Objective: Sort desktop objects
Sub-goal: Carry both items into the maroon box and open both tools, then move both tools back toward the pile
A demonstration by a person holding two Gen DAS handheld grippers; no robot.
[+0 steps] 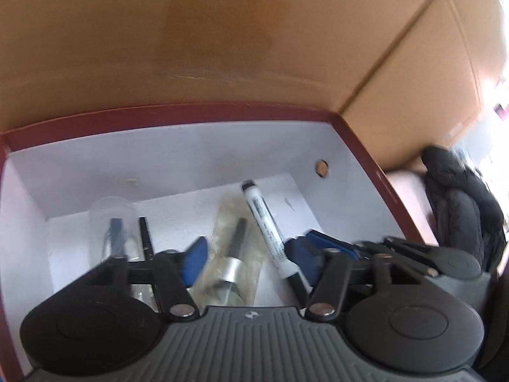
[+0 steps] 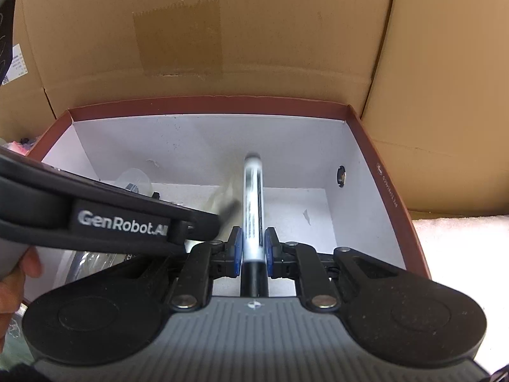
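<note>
The right hand-held gripper [image 2: 253,248] is clenched on a marker [image 2: 253,210], its blue pads [image 2: 237,248] pressing the barrel from both sides just above the black end that runs back toward the camera. The marker has a white barrel with rows of small black print, too blurred to read, and a black cap at the far tip; in the left wrist view the marker [image 1: 267,229] slants over the inside of the box [image 1: 178,114], cap pointing toward the back wall. It hangs above the box floor rather than lying on it, as far as the views show. The box has dark red outer walls and rim and a white interior, with a small round hole [image 2: 341,175] in its right wall. The left hand-held gripper [image 1: 251,254] is released, its blue pads [image 1: 197,254] spread wide apart, with nothing between them; it hovers low over the box. On the floor under it lies a clear plastic sleeve [image 1: 235,254] holding a pen with a dark tip and a silver band. Farther left, a clear tube [image 1: 113,222] with something bluish inside lies next to a thin black pen [image 1: 146,238]. Brown cardboard [image 2: 254,31] with a patch of tape stands behind the box. In the right wrist view the left gripper's body crosses the left side, labelled "GenRobot.AI", with the person's fingers [image 2: 28,267] around its handle.
</note>
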